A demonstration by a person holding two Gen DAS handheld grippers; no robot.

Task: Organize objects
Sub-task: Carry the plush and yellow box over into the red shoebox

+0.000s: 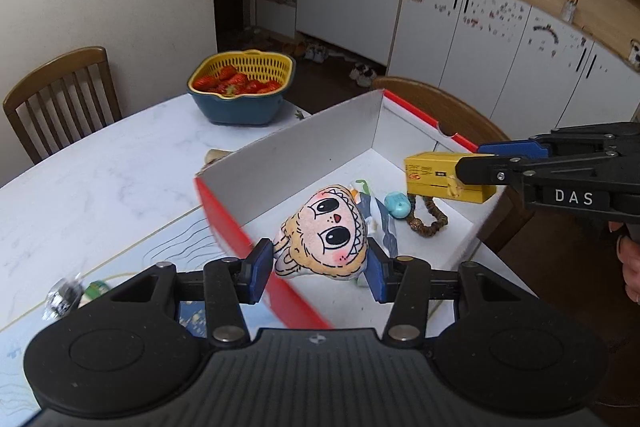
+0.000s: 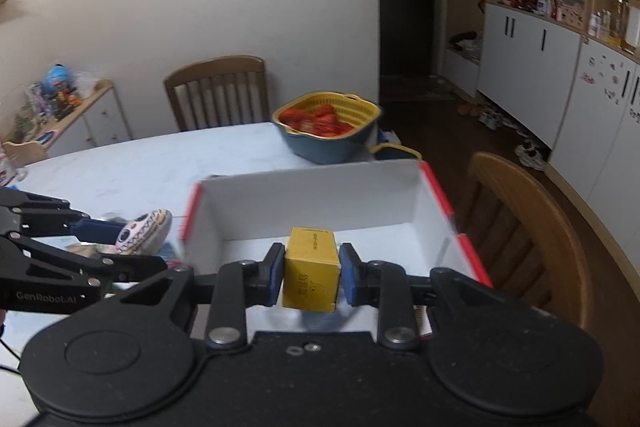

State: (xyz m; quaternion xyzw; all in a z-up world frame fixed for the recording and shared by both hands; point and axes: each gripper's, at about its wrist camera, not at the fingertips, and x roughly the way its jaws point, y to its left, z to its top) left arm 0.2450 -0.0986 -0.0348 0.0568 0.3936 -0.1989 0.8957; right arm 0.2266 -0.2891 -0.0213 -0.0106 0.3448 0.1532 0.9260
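My left gripper is shut on a plush doll head with big cartoon eyes, held over the near left corner of a white cardboard box with red edges. My right gripper is shut on a small yellow carton and holds it above the box. The carton and right gripper also show at the right of the left wrist view. The doll and left gripper show at the left of the right wrist view. Inside the box lie a teal object and a brown beaded bracelet.
A yellow-and-blue basket of strawberries stands at the far end of the white table. Wooden chairs stand behind the table and to the right of the box. Small items lie on the table near the left gripper.
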